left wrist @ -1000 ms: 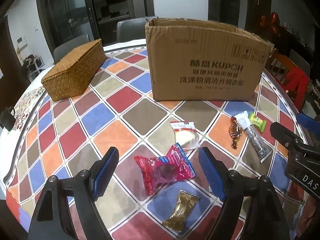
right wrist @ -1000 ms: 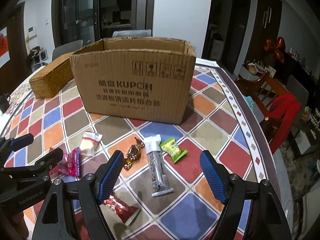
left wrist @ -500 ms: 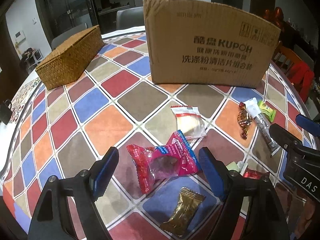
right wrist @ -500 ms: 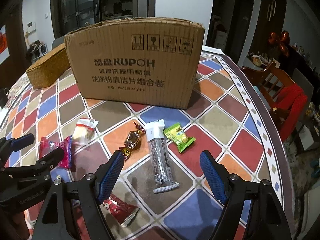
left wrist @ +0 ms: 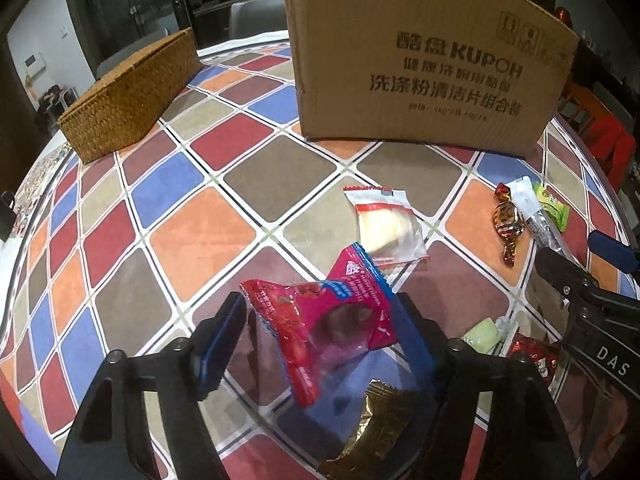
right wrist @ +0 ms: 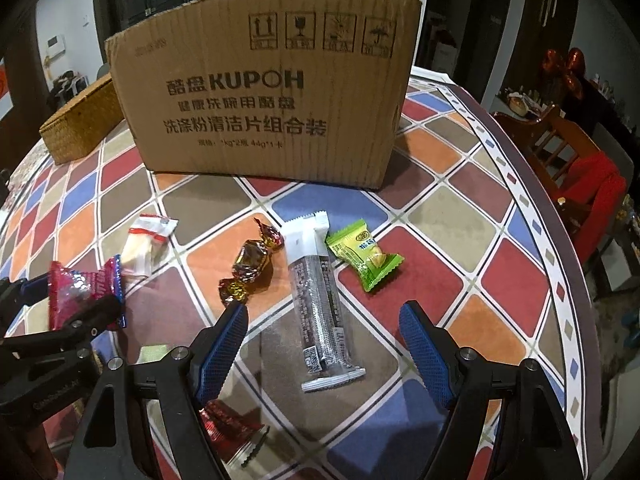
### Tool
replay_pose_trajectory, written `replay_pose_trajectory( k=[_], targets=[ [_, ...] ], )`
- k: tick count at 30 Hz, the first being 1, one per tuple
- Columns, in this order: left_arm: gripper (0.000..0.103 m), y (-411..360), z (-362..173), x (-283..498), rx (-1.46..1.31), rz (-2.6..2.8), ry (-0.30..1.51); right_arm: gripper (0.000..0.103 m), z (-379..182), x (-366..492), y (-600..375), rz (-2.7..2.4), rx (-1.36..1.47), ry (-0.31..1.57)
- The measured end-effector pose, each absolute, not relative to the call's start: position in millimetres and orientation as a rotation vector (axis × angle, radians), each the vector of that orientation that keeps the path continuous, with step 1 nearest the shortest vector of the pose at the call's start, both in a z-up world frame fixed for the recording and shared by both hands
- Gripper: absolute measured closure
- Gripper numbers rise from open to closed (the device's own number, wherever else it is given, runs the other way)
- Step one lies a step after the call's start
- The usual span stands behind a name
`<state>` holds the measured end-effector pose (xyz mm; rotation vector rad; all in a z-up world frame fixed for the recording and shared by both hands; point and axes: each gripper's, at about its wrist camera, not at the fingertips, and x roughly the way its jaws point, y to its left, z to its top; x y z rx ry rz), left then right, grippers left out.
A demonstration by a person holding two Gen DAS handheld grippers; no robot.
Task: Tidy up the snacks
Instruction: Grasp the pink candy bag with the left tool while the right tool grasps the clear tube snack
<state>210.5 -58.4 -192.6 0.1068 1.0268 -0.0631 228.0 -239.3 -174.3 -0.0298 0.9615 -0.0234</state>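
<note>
My left gripper (left wrist: 316, 332) straddles a pink-red snack packet (left wrist: 320, 320) lying on the checkered table; the jaws stand open on either side of it. The packet also shows in the right wrist view (right wrist: 84, 288). My right gripper (right wrist: 324, 340) is open over a long clear-and-white snack bar (right wrist: 320, 300). Around lie a white cake packet (left wrist: 386, 220), a brown-gold twisted candy (right wrist: 252, 264), a green packet (right wrist: 362, 254), a gold packet (left wrist: 372, 432), a red packet (right wrist: 228, 428) and a pale green candy (left wrist: 482, 330).
A large KUPOH cardboard box (right wrist: 260, 88) stands at the back of the table. A woven basket (left wrist: 128, 96) sits at the back left. The table's right edge (right wrist: 560, 264) borders a wooden chair with red cloth (right wrist: 592, 184).
Both grippers have come down and forward toward the table. The left jaws now flank the pink packet; the right jaws now flank the lower part of the snack bar.
</note>
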Motion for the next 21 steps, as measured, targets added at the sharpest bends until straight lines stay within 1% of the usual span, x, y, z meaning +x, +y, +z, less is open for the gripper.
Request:
replay_pose_trajectory(
  k=[5,7,9,11,14,16,17,18,19,21],
  targets=[
    [0.042,-57,-194,211,0.091,-0.085,1.028,0.026,-181,233,-240,-0.022,-0.023,0.986],
    [0.051,-56,-194,211,0.084,-0.094,1.029,0.035,-184,235,-241,-0.016,-0.013,1.0],
    [0.053,-56,-193,210,0.081,-0.099,1.028,0.037,-186,236,-242,-0.011,0.0,1.009],
    [0.055,-56,-193,209,0.088,-0.104,1.024,0.042,-186,236,-242,-0.006,0.003,1.007],
    [0.056,-56,-193,210,0.086,-0.109,1.021,0.052,-184,235,-241,0.01,0.005,1.005],
    [0.058,-55,-193,210,0.085,-0.112,1.02,0.066,-184,234,-238,0.021,0.001,1.002],
    [0.058,-55,-193,210,0.084,-0.114,1.019,0.069,-184,234,-237,0.026,0.0,1.002],
    [0.059,-55,-192,210,0.083,-0.116,1.018,0.076,-184,234,-236,0.034,0.003,1.002],
    [0.059,-54,-192,209,0.082,-0.117,1.016,0.079,-183,234,-235,0.038,0.0,1.001],
    [0.061,-54,-191,209,0.082,-0.12,1.013,0.081,-183,233,-234,0.045,-0.003,0.998]
  ],
)
